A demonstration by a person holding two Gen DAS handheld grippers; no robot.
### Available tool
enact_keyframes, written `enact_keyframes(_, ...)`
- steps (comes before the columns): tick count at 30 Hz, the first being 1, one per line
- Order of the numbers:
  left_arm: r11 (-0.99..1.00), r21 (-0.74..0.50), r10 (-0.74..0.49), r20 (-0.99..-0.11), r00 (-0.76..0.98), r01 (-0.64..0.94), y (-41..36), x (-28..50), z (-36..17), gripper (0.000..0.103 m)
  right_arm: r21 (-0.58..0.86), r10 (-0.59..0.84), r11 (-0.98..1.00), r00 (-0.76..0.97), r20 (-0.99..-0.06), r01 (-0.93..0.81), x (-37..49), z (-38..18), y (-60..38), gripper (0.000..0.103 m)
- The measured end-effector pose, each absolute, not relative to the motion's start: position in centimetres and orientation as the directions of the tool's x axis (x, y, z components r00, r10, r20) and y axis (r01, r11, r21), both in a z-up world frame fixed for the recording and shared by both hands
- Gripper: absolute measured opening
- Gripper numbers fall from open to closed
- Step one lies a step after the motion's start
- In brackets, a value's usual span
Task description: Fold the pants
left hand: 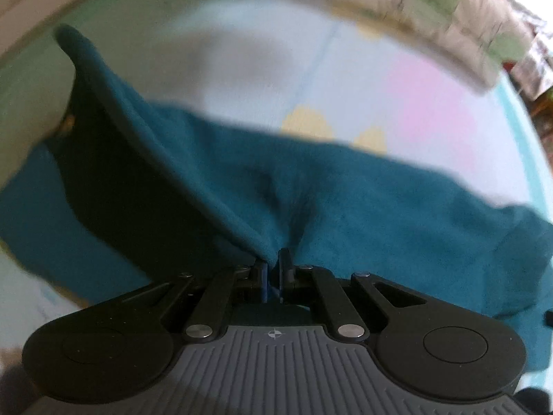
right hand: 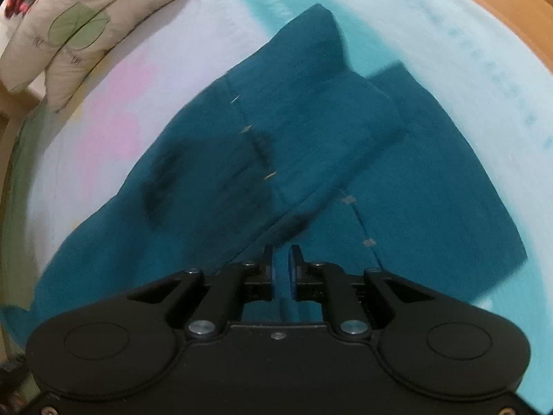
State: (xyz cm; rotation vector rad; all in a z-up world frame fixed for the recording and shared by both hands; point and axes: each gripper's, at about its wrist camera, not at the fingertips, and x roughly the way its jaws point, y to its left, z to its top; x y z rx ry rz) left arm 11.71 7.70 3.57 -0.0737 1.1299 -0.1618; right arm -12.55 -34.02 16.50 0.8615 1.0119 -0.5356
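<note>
The teal pants (left hand: 363, 207) were spread across a pastel bed sheet (left hand: 432, 103) printed with pink, yellow and pale blue patches. In the left wrist view, the left gripper (left hand: 274, 266) was seen with its two fingers drawn close together and clamped on a gathered fold of the teal fabric, which was pulled into creases at the pinch point. From that point a lifted flap of the garment was raised to the upper left, clear of the sheet, with its underside in shadow. A pillow (left hand: 432, 17) with a green leaf pattern was located at the far edge of the sheet. In the right wrist view, the right gripper (right hand: 282, 269) was held over the pants (right hand: 276, 138) with a narrow gap between its blue-padded fingers, and a strip of teal cloth was visible in that gap; whether it was pinched could not be determined. The garment was shown partly doubled over, one layer lying diagonally across another. Light stitching marks were visible along a seam. Leaf-patterned pillows (right hand: 76, 27) were seen at the upper left, beside the bed sheet (right hand: 103, 131).
</note>
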Motion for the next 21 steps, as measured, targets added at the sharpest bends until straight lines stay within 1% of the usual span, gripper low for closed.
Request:
enact_keyframes(1, 0.988, -0.126, -0.153, -0.898, 0.412, 0.093, 7.5, 11.5, 2.9, 0.005, 0.378, -0.018, 0.538, 0.459, -0.888, 0.753, -13.3, 16.6, -34.6, 0.034)
enact_keyframes(2, 0.989, -0.108, -0.139, -0.902, 0.409, 0.099, 7.2, 11.4, 2.5, 0.005, 0.39, -0.035, 0.508, 0.471, -0.882, 0.768, -14.0, 16.7, -35.3, 0.052)
enact_keyframes(3, 0.991, -0.089, -0.123, -0.906, 0.405, 0.102, 7.0, 11.3, 2.1, 0.006, 0.395, -0.051, 0.486, 0.477, -0.877, 0.779, -14.5, 16.8, -36.0, 0.064)
enact_keyframes(4, 0.991, -0.082, -0.117, -0.908, 0.403, 0.103, 6.8, 11.2, 1.8, 0.006, 0.395, -0.072, 0.462, 0.477, -0.876, 0.794, -15.0, 16.8, -36.7, 0.065)
enact_keyframes(9, 0.993, -0.075, -0.105, -0.915, 0.39, 0.091, 6.2, 11.6, 1.6, 0.006, 0.395, -0.13, 0.379, 0.47, -0.873, 0.837, -15.9, 15.7, -39.9, 0.065)
enact_keyframes(15, 0.994, -0.066, -0.093, -0.922, 0.376, 0.084, 5.7, 12.0, 1.6, 0.006, 0.43, -0.119, 0.357, 0.496, -0.86, 0.83, -14.3, 13.9, -41.1, 0.065)
enact_keyframes(18, 0.995, -0.064, -0.09, -0.922, 0.376, 0.083, 5.7, 11.8, 1.5, 0.006, 0.424, -0.118, 0.363, 0.493, -0.862, 0.83, -13.3, 13.1, -41.4, 0.064)
enact_keyframes(19, 0.995, -0.064, -0.09, -0.923, 0.375, 0.081, 5.7, 11.7, 1.6, 0.006, 0.42, -0.119, 0.365, 0.489, -0.864, 0.831, -13.1, 13.0, -41.3, 0.061)
enact_keyframes(20, 0.995, -0.066, -0.091, -0.923, 0.374, 0.08, 5.7, 11.7, 1.7, 0.006, 0.417, -0.117, 0.372, 0.488, -0.865, 0.829, -12.7, 12.8, -41.4, 0.052)
enact_keyframes(21, 0.995, -0.068, -0.093, -0.923, 0.373, 0.078, 5.7, 11.7, 1.7, 0.006, 0.415, -0.115, 0.378, 0.487, -0.866, 0.827, -12.3, 12.6, -41.4, 0.034)
